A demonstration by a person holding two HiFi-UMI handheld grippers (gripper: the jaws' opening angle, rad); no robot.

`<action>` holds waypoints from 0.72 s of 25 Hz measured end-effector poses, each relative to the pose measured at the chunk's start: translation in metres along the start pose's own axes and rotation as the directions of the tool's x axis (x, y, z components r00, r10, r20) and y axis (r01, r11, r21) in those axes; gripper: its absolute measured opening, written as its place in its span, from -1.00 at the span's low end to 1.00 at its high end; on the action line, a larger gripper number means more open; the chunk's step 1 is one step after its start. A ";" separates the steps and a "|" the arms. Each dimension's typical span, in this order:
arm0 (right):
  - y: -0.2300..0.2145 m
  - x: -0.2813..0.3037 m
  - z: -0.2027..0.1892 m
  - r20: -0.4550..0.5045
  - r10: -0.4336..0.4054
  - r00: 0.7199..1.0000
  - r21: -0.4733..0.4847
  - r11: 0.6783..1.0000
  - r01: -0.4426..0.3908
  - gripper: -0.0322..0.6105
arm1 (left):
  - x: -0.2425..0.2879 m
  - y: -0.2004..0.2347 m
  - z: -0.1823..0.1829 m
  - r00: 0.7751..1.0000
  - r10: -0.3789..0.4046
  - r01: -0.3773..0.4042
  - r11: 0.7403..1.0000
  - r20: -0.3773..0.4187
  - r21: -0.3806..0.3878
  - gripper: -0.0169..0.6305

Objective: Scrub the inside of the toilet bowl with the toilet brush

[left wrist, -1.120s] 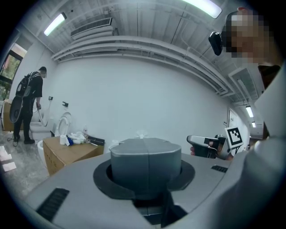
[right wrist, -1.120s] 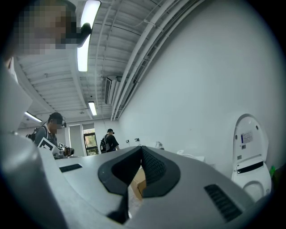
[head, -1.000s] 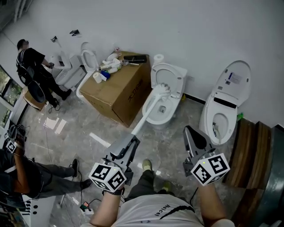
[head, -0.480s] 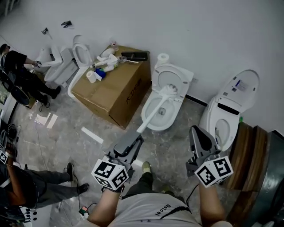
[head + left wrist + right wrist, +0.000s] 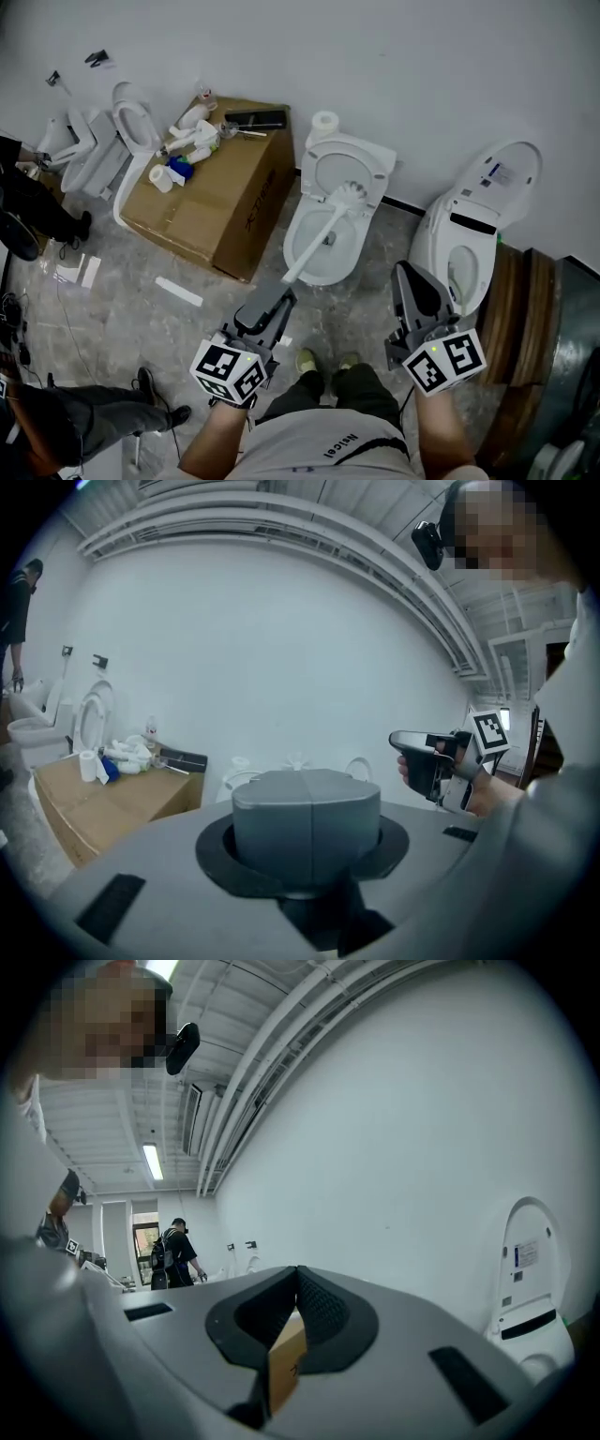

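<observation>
A white toilet (image 5: 309,251) with its seat up stands against the wall in the head view. The white toilet brush (image 5: 349,195) has its bristle head inside the bowl near the back rim, and its long handle slants down-left to my left gripper (image 5: 284,298), which is shut on the handle's end. In the left gripper view the left gripper (image 5: 307,803) shows closed grey jaws that hide the brush. My right gripper (image 5: 405,274) hangs shut and empty to the right of the bowl, and in the right gripper view the right gripper (image 5: 296,1283) points at the wall.
A cardboard box (image 5: 211,211) carrying bottles and paper rolls stands left of the toilet. A second toilet (image 5: 469,234) with raised lid stands to the right, beside wooden boards (image 5: 525,309). A paper roll (image 5: 324,122) rests on the tank. More toilets (image 5: 103,155) and a person's legs (image 5: 94,412) are at the left.
The head view has swung left to right, so the box and toilets sit further left in the frame. The brush head stays in the bowl; both grippers keep their hold and pose.
</observation>
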State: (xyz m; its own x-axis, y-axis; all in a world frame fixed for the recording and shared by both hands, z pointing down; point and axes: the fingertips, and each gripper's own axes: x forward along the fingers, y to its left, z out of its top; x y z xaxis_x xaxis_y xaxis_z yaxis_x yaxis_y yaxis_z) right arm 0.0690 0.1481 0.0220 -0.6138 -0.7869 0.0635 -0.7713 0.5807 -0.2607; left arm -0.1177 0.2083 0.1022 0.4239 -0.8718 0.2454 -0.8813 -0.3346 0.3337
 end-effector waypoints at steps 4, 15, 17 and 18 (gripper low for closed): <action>-0.016 0.028 -0.008 -0.010 0.003 1.000 0.021 1.000 -0.002 -0.85 | 0.022 0.015 -0.012 0.999 0.001 -0.002 1.000 -0.041 -0.013 -0.47; -0.083 0.143 -0.024 -0.071 0.109 0.991 0.011 0.994 -0.109 -0.85 | 0.108 0.053 -0.037 0.991 0.069 -0.079 0.994 -0.115 -0.077 -0.47; -0.100 0.163 -0.029 -0.078 0.127 0.989 0.000 0.992 -0.128 -0.85 | 0.126 0.058 -0.043 0.989 0.083 -0.095 0.991 -0.126 -0.091 -0.47; -0.109 0.173 -0.032 -0.082 0.136 0.987 -0.002 0.991 -0.137 -0.85 | 0.135 0.060 -0.047 0.987 0.093 -0.106 0.990 -0.131 -0.096 -0.47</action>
State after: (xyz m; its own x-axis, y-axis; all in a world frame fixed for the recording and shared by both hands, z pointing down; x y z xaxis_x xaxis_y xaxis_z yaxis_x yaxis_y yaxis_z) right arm 0.0415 -0.0441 0.0921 -0.7248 -0.6807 0.1060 -0.6804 0.6831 -0.2654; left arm -0.1041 0.0877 0.1983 0.3640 -0.8449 0.3920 -0.8970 -0.2046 0.3919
